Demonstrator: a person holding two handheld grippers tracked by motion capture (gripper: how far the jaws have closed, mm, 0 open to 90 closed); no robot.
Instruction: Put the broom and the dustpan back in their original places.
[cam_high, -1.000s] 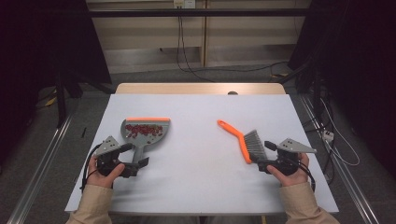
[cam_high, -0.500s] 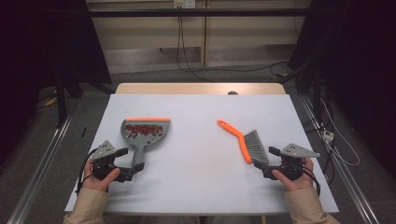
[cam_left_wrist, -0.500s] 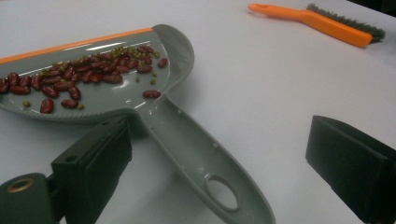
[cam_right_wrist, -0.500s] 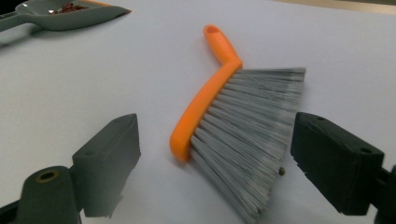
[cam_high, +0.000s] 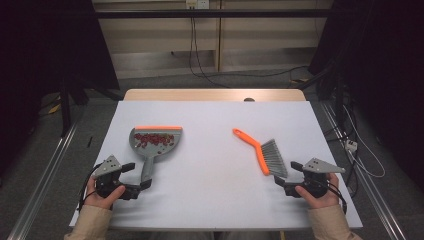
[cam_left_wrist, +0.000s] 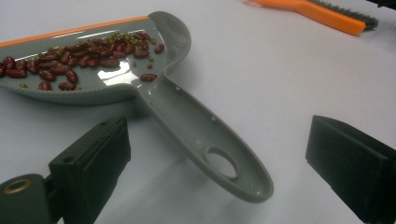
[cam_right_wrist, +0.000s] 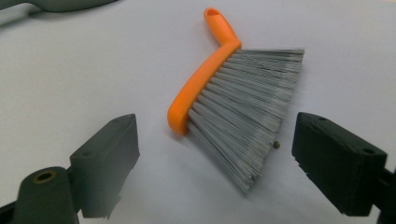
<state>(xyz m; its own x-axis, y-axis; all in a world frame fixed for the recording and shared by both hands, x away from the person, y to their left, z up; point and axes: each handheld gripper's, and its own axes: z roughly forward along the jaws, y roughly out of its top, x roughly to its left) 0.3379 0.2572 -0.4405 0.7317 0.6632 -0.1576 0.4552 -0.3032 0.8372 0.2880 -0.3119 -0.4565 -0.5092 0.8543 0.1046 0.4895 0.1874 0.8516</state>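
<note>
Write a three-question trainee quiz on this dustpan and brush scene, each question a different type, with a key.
1. True or false: the dustpan holds red beans.
2. Multiple choice: the left gripper stands how to the dustpan's handle?
A. shut on it
B. open, one of its fingers on each side, not touching
C. open, lifting it off the table
3. Fill in: the brush lies near the right gripper, with grey bristles and a back and handle coloured ____.

Key: 1 true; 2 B; 3 orange.
</note>
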